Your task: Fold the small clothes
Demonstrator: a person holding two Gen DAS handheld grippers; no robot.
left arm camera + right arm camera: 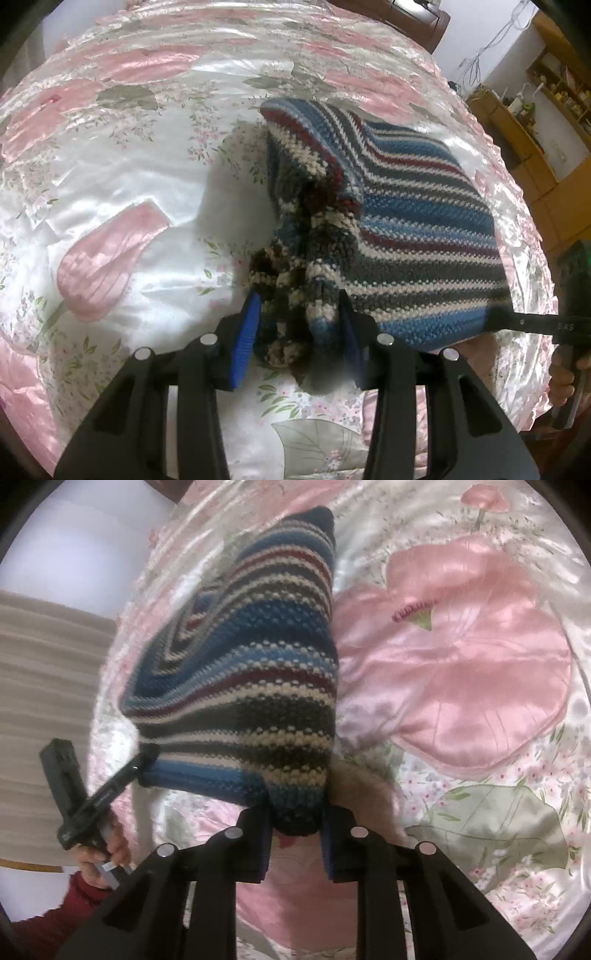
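Jaws on the left gripper (pixel 299 325) pinch a bunched corner of the striped knit sweater (pixel 417 236); across the lifted hem, the right gripper (pixel 297 825) clamps the other corner. Between them the garment hangs partly raised over the floral satin bedspread (pixel 147 177). Bulky knit could work loose from either pinch, and the slick satin may let the resting part slide, skewing the fold.
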